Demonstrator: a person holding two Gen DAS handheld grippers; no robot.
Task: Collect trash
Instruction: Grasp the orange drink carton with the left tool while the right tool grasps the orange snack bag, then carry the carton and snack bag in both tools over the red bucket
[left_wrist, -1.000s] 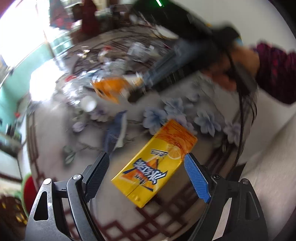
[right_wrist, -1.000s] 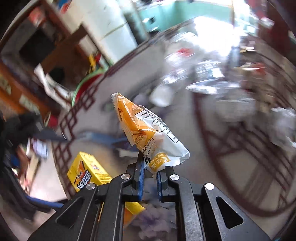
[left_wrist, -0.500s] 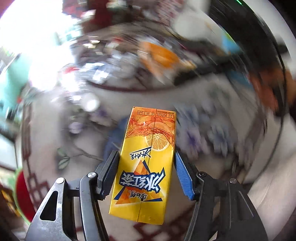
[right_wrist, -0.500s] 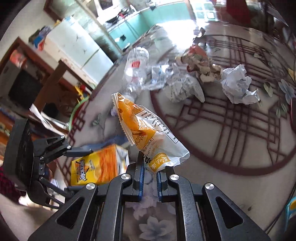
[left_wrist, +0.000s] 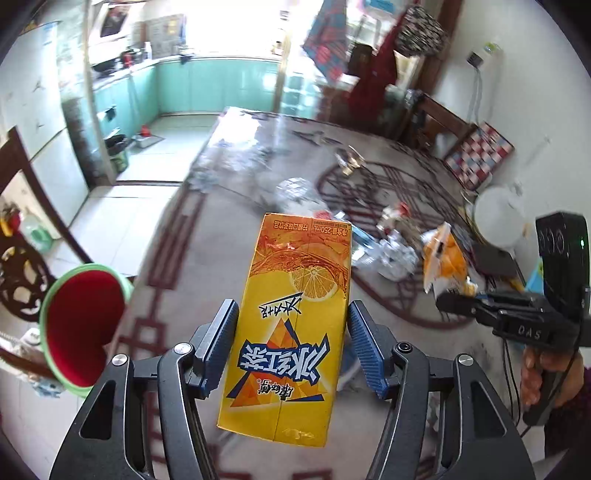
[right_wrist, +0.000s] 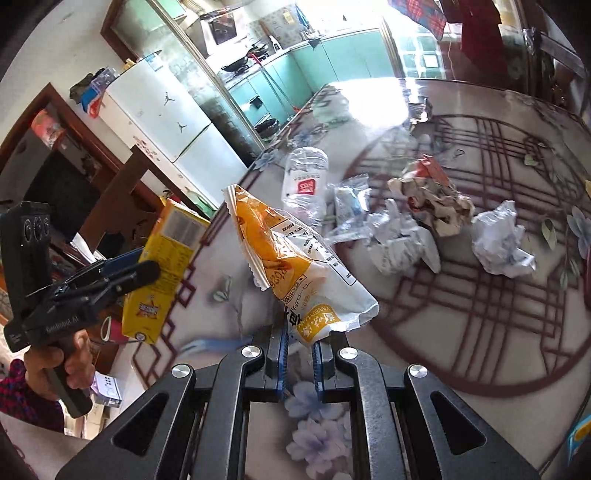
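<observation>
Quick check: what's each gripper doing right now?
Left gripper: shut on the yellow drink carton.
Right gripper: shut on the orange snack wrapper.

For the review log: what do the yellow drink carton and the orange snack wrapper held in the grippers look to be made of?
Yellow drink carton: apparently coated paperboard with a smooth, slightly glossy print; it has flat faces, crisp edges and a straight seam. Orange snack wrapper: thin plastic film, probably, part clear and part white; it shows a zigzag-cut sealed end, wrinkles and shiny highlights, and it flexes where the right gripper pinches it.
</observation>
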